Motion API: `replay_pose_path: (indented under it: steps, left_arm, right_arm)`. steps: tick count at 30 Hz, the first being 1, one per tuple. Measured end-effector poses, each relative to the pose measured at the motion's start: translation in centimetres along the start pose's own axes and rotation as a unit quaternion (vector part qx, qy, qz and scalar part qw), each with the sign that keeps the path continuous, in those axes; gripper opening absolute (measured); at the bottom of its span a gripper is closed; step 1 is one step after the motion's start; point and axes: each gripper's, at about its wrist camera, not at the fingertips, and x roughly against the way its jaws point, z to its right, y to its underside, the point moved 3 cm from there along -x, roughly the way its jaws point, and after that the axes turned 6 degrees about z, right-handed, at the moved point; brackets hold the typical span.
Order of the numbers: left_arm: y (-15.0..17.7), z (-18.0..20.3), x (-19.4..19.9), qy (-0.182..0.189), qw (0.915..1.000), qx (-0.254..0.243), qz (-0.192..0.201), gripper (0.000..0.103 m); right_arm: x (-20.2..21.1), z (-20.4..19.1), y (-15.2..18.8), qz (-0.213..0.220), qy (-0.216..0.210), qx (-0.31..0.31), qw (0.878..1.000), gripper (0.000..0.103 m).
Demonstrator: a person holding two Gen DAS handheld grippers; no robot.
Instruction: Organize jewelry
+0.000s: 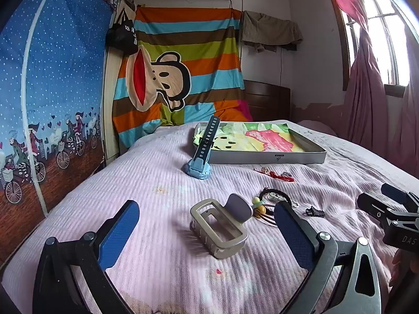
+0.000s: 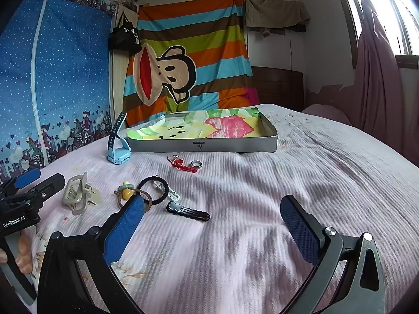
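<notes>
Both spread wide, holding nothing: left hand-held gripper (image 1: pixel 207 231) and right hand-held gripper (image 2: pixel 212 218), low over the bed (image 2: pixel 288 183). Beige hair claw (image 1: pixel 218 231) directly between the left fingers, frame's long axis running roughly away and left. Black hair clip (image 2: pixel 188 211) just ahead of the right, lying crosswise, nearer that side. Nothing yet in the lined tray (image 2: pixel 204 146) beyond; blue watch (image 2: pixel 117 146) leaning beside its left corner.

Bedspread (image 2: pixel 262 209): ribbed matt cloth. Hair claw (image 1: pixel 220 231): matt beige plastic. Black clip (image 2: pixel 188 212): glossy. Ring (image 2: pixel 196 164): shiny metal. Gripper pads (image 2: pixel 123 233): textured blue rubber.
</notes>
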Motion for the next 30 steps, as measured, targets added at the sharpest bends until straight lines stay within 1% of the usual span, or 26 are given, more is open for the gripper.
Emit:
replay_pose_path:
  steps: [30]
  left_arm:
    - [0.01, -0.01, -0.02, 0.0, 1.0, 0.002, -0.002, 0.103]
  right_arm:
    - [0.02, 0.06, -0.07, 0.002, 0.0, 0.0, 1.0, 0.102]
